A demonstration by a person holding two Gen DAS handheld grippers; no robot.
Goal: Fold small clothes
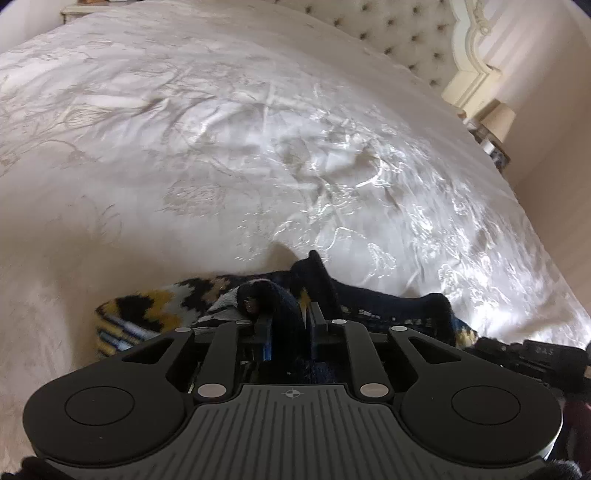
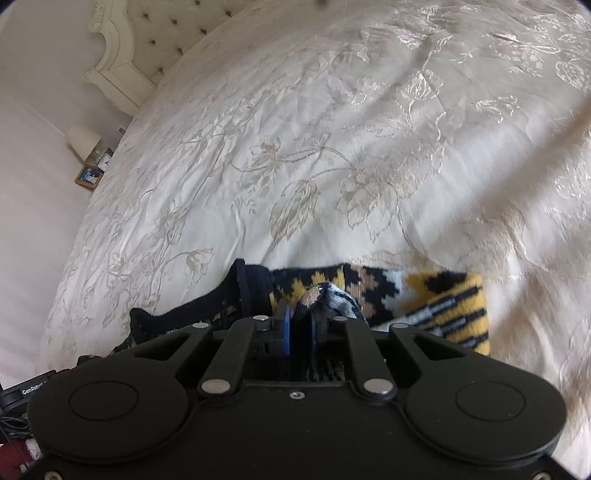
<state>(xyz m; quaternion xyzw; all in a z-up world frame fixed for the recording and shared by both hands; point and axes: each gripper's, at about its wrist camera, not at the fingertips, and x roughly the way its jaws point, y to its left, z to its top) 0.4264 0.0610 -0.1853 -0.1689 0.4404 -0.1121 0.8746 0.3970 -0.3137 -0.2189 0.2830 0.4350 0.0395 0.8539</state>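
Observation:
A patterned knit sock [image 1: 147, 310], black, yellow, white and beige with a dark navy cuff, lies on the white embroidered bedspread [image 1: 258, 147]. My left gripper [image 1: 290, 314] is shut on a dark navy fold of the sock. The right wrist view shows the same sock [image 2: 436, 299] on the bedspread [image 2: 332, 147]. My right gripper [image 2: 303, 317] is shut on a bunched patterned part of it. The other gripper's black body [image 1: 532, 354] shows at the right edge of the left wrist view.
A tufted cream headboard [image 1: 406, 33] stands at the bed's far end. A bedside table holds a lamp [image 2: 83, 142] and a small picture frame [image 2: 88, 177]. The bed's edge and the wall [image 1: 546, 74] lie to the side.

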